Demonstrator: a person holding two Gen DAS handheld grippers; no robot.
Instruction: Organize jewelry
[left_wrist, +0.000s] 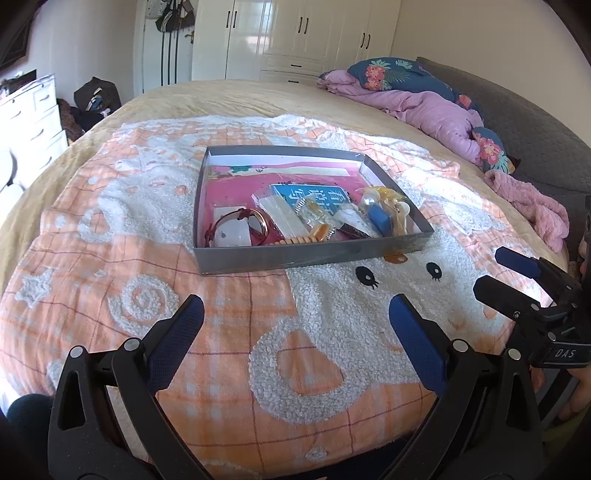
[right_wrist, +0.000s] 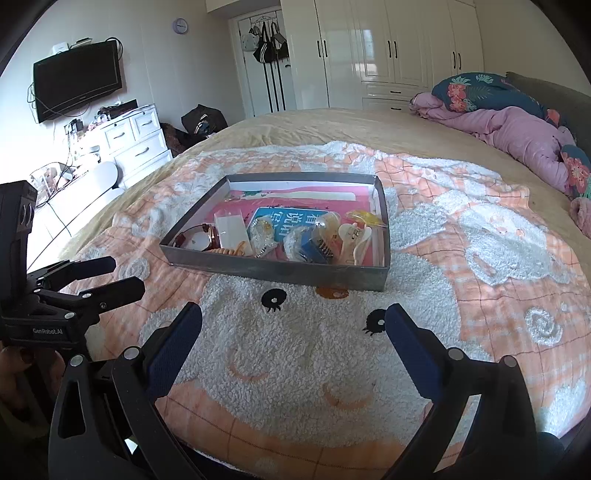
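A shallow grey box (left_wrist: 258, 258) (right_wrist: 273, 271) sits on the orange and white blanket (left_wrist: 314, 350) on the bed. It holds a red-strapped watch (left_wrist: 240, 225), clear bagged jewelry (left_wrist: 314, 214), a blue item (left_wrist: 380, 218), cream hair clips (right_wrist: 351, 240) and an orange coiled band (left_wrist: 295, 240). My left gripper (left_wrist: 295, 314) is open and empty, short of the box's near wall. My right gripper (right_wrist: 293, 321) is open and empty, also short of the box. Each gripper shows in the other's view: the right one (left_wrist: 498, 271), the left one (right_wrist: 125, 275).
A pink quilt (left_wrist: 424, 107) and floral pillow lie at the far right of the bed. A pink fuzzy cloth (left_wrist: 528, 203) lies at the right edge. A white dresser (right_wrist: 133, 136), wall TV (right_wrist: 77, 79) and wardrobe (right_wrist: 388, 48) stand beyond the bed.
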